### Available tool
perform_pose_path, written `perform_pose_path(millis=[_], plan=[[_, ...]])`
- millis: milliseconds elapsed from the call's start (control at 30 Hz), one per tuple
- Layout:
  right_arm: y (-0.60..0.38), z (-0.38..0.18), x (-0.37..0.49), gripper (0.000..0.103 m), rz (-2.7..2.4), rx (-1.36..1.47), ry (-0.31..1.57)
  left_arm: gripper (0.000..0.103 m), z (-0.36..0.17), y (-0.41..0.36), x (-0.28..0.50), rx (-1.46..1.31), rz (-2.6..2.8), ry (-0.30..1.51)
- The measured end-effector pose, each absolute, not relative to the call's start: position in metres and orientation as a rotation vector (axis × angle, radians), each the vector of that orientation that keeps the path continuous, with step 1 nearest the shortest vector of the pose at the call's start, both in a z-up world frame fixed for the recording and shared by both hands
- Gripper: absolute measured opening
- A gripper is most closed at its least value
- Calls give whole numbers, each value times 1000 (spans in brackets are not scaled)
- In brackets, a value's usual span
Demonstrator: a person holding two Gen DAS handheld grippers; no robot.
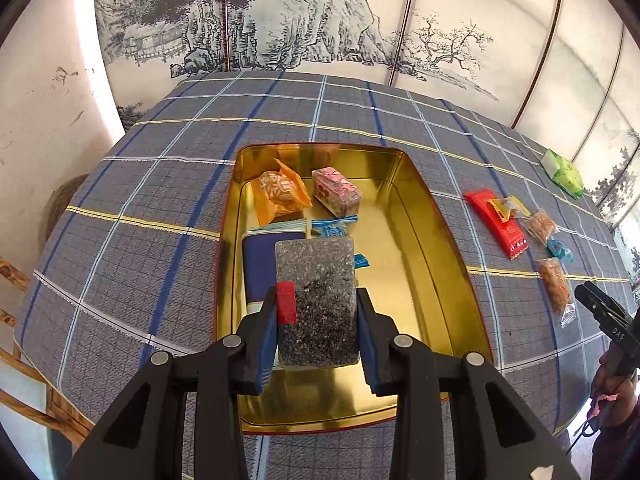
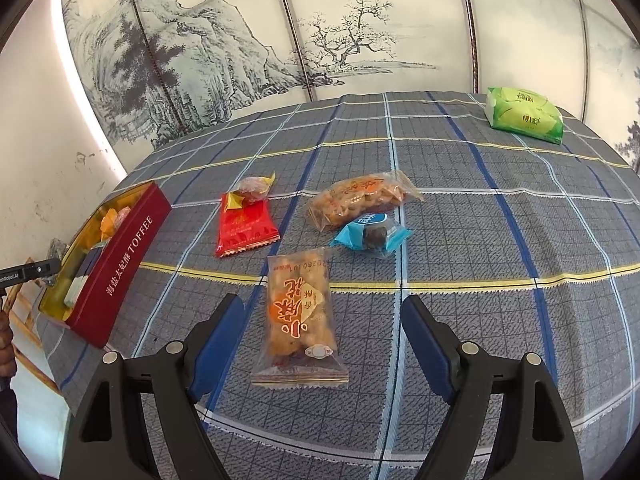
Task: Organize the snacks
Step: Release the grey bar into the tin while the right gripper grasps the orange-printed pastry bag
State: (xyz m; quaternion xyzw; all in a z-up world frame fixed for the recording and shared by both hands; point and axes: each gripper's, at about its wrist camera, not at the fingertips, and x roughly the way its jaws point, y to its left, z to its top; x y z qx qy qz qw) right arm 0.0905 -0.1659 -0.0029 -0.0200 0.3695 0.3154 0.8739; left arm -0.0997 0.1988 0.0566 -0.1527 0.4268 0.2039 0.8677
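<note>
Left gripper (image 1: 318, 320) clamped on dark speckled bar (image 1: 316, 300) over gold tin (image 1: 432, 220); right gripper (image 2: 324, 344) jaws opening around twist-snack pack (image 2: 300, 320)

Bar's long axis runs straight out along the left fingers, far end above the blue pack (image 1: 260, 260) in the tin, so the drop looks like a short move down. 4 other snacks already sit in the tin. Twist-snack pack lies on the plaid cloth (image 2: 480, 240) between the right pads, not touched, long axis pointing away from the gripper, so closing would pinch it across its width. Right hand is nearer it; red pack (image 2: 244, 228), blue candy (image 2: 368, 236), 2nd twist pack (image 2: 360, 200) lie beyond, green pack (image 2: 524, 120) far off
</note>
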Motion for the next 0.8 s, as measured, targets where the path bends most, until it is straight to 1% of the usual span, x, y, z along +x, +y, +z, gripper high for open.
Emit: perform_pose_path(millis=[800], plan=[[-163, -7, 88, 84, 661, -41, 784, 31, 34, 220, -100, -332, 456, 920]])
